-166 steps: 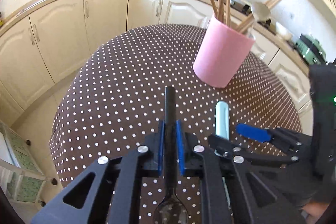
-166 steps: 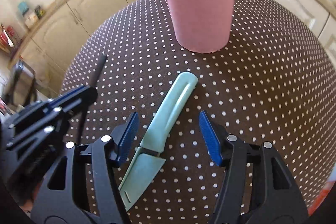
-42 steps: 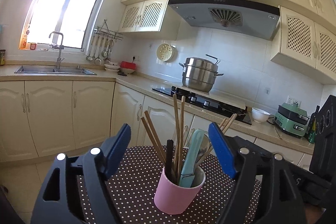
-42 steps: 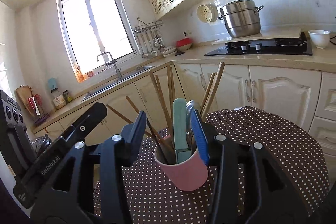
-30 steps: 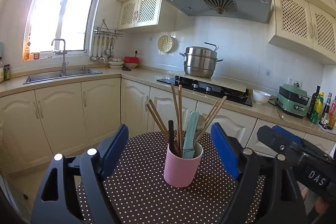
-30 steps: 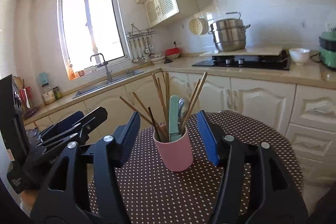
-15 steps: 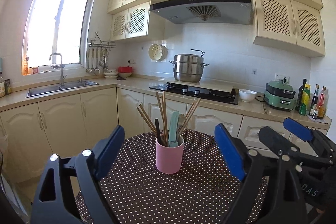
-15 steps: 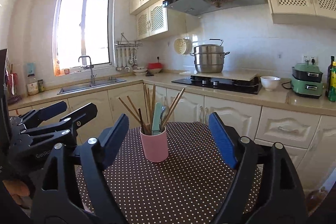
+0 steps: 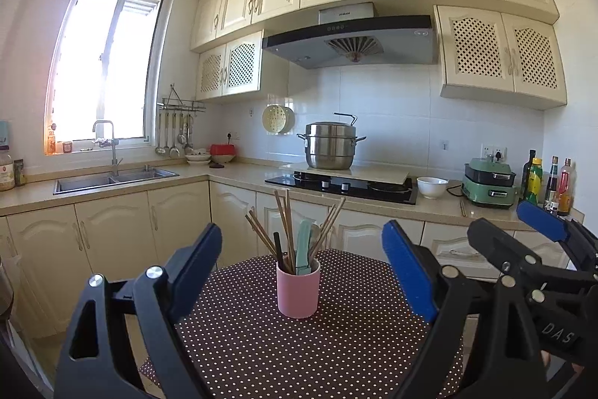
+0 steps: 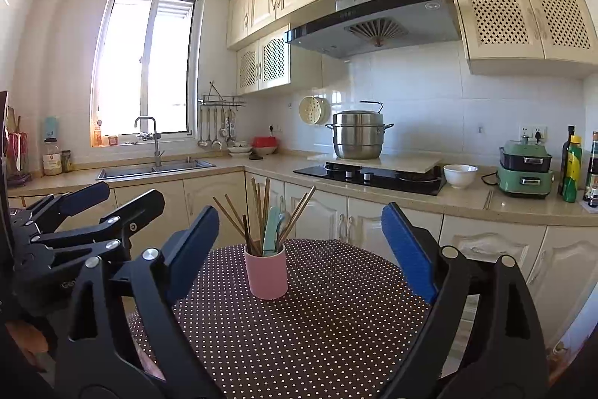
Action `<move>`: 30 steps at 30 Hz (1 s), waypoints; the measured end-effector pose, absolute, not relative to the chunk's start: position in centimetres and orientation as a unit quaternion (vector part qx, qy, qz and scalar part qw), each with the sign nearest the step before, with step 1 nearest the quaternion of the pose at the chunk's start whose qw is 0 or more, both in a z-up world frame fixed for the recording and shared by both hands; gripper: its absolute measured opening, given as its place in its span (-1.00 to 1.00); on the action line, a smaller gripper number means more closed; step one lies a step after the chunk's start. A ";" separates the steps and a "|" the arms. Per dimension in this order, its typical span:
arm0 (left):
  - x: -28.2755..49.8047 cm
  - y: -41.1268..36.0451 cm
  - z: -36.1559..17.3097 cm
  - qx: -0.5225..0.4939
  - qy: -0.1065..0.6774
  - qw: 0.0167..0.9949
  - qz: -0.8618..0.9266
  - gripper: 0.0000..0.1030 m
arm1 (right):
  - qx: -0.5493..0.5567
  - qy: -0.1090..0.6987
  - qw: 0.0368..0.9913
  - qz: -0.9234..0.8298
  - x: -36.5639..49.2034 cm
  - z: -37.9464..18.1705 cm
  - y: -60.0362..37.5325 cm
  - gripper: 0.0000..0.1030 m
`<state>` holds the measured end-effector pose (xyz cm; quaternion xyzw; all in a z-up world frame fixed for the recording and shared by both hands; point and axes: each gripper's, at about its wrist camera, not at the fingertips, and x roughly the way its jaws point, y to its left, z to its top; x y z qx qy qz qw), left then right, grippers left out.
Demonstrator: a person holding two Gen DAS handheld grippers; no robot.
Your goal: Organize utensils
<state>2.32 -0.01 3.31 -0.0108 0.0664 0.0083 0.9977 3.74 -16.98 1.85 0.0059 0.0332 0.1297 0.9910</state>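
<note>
Pink utensil cup (image 9: 298, 290) upright on polka-dot table (image 9: 336, 354), holding chopsticks (image 9: 284, 223), teal knife (image 9: 303, 242), black-handled spoon (image 9: 278, 245). Left gripper (image 9: 299, 264) wide, empty, short of cup. Right gripper (image 10: 299, 245) just opened wide, empty, short of cup.

Cup (image 9: 298, 290): I see it ctr frame, on table (image 9: 336, 354), toward the far edge.
Utensils: chopsticks (image 9: 286, 223), knife (image 9: 303, 242), dark-handled utensil (image 9: 278, 245) all stand in cup; chopsticks fan left & right, knife betw them.
L gripper (image 9: 299, 264): lower frame in its own view, fingers either side of cup, well apart from it.
R gripper (image 10: 299, 249): same in my right view; shows at right edge of left view.
Stove (image 9: 342, 184): behind table, on counter (image 9: 231, 172), pot (image 9: 330, 146) on it.
Sink (image 9: 112, 176): left mid-frame, under window (image 9: 104, 77).
Bowl (image 9: 432, 187): right of stove.
</note>
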 end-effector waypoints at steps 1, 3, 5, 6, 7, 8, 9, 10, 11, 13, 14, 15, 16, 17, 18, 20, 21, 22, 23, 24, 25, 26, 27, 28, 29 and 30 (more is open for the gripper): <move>2.1 0.1 3.4 -0.011 0.065 0.998 0.008 0.67 | 0.007 0.031 0.991 0.131 3.6 1.9 -17.0 0.70; 1.7 0.0 3.6 -0.010 0.059 0.998 0.008 0.67 | 0.009 0.029 0.991 0.133 3.4 2.0 -17.2 0.71; 1.4 0.0 3.7 -0.009 0.055 0.998 0.008 0.67 | 0.008 0.027 0.991 0.132 3.1 2.0 -17.2 0.73; 1.3 0.0 3.8 -0.008 0.054 0.998 0.007 0.67 | 0.007 0.026 0.991 0.132 3.0 2.1 -17.2 0.73; 1.3 0.0 3.9 -0.009 0.053 0.999 0.006 0.67 | 0.007 0.024 0.991 0.131 2.8 2.1 -17.2 0.73; 1.3 0.0 3.9 -0.009 0.052 0.999 0.004 0.67 | 0.008 0.023 0.991 0.131 2.8 2.1 -17.2 0.73; 1.3 0.0 3.9 -0.010 0.051 0.999 0.002 0.67 | 0.008 0.023 0.991 0.132 2.6 2.2 -17.2 0.73; 1.3 0.0 3.9 -0.011 0.050 0.999 -0.001 0.67 | 0.011 0.024 0.991 0.134 2.6 2.2 -17.3 0.74; 1.3 0.0 3.9 -0.012 0.051 0.999 -0.002 0.67 | 0.012 0.026 0.990 0.135 2.7 2.2 -17.3 0.74; 1.3 0.0 3.9 -0.011 0.049 0.999 -0.003 0.67 | 0.012 0.026 0.990 0.135 2.7 2.0 -17.4 0.74; 1.3 0.0 3.9 -0.011 0.049 0.999 -0.004 0.67 | 0.011 0.025 0.991 0.134 2.6 2.0 -17.4 0.75; 1.3 -0.1 3.9 -0.011 0.048 0.999 -0.005 0.67 | 0.011 0.025 0.991 0.134 2.6 2.0 -17.4 0.75; 1.3 -0.1 3.9 -0.011 0.048 0.999 -0.006 0.67 | 0.012 0.025 0.991 0.134 2.6 2.0 -17.4 0.75; 1.4 0.0 3.9 -0.011 0.047 0.999 -0.007 0.67 | 0.012 0.026 0.991 0.134 2.7 2.0 -17.5 0.75; 1.4 -0.1 3.9 -0.010 0.045 0.999 -0.007 0.67 | 0.012 0.026 0.991 0.134 2.7 2.0 -17.5 0.75; 1.4 -0.2 3.8 -0.007 0.043 0.999 -0.005 0.67 | 0.012 0.026 0.991 0.134 2.7 2.0 -17.5 0.75; 1.4 -0.2 3.9 -0.006 0.043 0.999 -0.004 0.67 | 0.012 0.026 0.990 0.135 2.7 2.0 -17.5 0.75; 1.4 -0.2 3.8 -0.005 0.042 0.999 -0.004 0.67 | 0.013 0.027 0.990 0.135 2.7 2.0 -17.5 0.75; 1.4 -0.3 3.7 -0.005 0.041 0.999 -0.003 0.67 | 0.013 0.028 0.990 0.136 2.7 2.0 -17.6 0.75; 1.4 -0.3 3.7 -0.004 0.041 0.999 -0.003 0.67 | 0.013 0.028 0.990 0.136 2.7 1.9 -17.6 0.75; 1.5 -0.3 3.7 -0.005 0.041 0.999 -0.003 0.67 | 0.013 0.028 0.990 0.135 2.7 1.9 -17.6 0.75; 1.5 -0.3 3.7 -0.005 0.041 0.999 -0.003 0.67 | 0.013 0.028 0.990 0.136 2.7 1.9 -17.6 0.75; 1.5 -0.3 3.7 -0.005 0.042 0.999 -0.004 0.67 | 0.012 0.028 0.990 0.136 2.7 1.9 -17.6 0.75; 1.6 -0.3 3.7 -0.005 0.043 0.999 -0.004 0.67 | 0.012 0.028 0.990 0.135 2.7 1.9 -17.6 0.75; 1.6 -0.3 3.6 -0.004 0.043 0.999 -0.004 0.67 | 0.011 0.028 0.990 0.135 2.7 1.9 -17.7 0.75; 1.6 -0.2 3.6 -0.004 0.043 0.999 -0.004 0.67 | 0.011 0.028 0.990 0.135 2.7 1.9 -17.7 0.75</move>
